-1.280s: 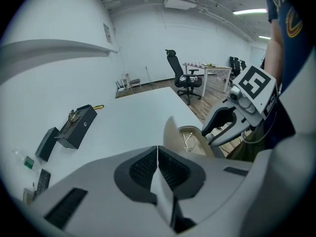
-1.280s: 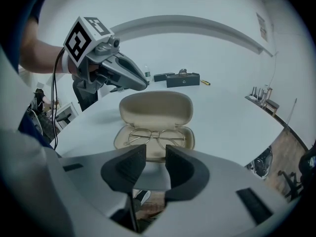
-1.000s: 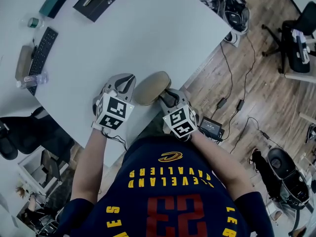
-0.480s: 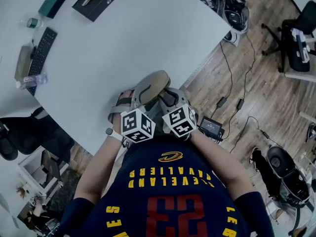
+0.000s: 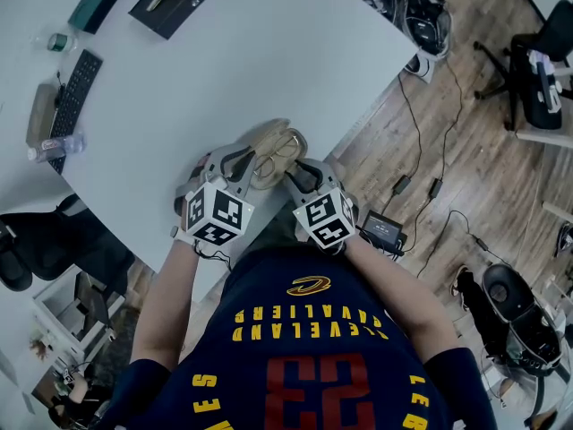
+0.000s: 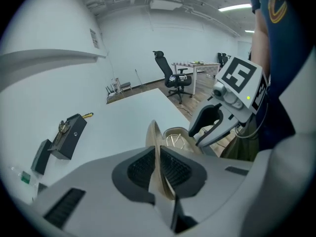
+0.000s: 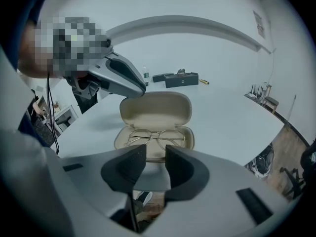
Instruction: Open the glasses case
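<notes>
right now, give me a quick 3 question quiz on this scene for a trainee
1. True or false: the case is shut.
2. The lid is pinched by: A the left jaws, B the right jaws, C a bare hand.
3. Fill in: inside the case lie ____.

Key
1. False, the lid stands up.
2. A: the left gripper has just closed its jaws on the lid.
3. glasses
</notes>
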A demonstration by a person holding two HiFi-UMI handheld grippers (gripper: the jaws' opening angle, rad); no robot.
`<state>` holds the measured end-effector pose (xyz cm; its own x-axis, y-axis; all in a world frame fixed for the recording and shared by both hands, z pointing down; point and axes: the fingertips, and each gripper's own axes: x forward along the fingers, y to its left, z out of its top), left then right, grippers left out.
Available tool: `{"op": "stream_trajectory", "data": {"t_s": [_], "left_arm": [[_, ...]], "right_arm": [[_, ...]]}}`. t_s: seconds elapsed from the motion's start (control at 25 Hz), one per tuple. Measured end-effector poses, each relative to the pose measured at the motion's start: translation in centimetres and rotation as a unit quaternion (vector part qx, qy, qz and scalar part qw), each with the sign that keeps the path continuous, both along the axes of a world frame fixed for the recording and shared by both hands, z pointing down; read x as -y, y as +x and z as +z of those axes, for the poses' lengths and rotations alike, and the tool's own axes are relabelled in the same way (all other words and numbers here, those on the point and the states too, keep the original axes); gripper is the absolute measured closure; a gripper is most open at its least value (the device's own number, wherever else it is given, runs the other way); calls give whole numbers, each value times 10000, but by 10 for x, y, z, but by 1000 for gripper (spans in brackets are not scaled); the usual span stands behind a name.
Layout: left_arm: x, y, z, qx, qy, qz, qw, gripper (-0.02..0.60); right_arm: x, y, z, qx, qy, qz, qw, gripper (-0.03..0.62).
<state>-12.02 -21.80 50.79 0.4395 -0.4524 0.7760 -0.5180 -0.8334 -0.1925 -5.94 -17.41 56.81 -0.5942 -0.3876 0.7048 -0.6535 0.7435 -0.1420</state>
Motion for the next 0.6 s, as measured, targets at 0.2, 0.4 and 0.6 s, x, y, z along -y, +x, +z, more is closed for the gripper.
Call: {"op": "stream_trajectory", "data": {"t_s": [0.2, 0.4, 0.6], "left_arm": [[15, -13, 8, -150, -122, -350, 9992, 541], [30, -26, 24, -70, -200, -548, 9983, 541], [39, -33, 37, 23, -301, -650, 9974, 541]], "right_arm": [[-1, 1, 1, 20, 8, -19, 10000, 461], [1, 2, 1, 23, 19, -9, 10000, 464], [0, 4, 2, 22, 8, -31, 10000, 467]]}}
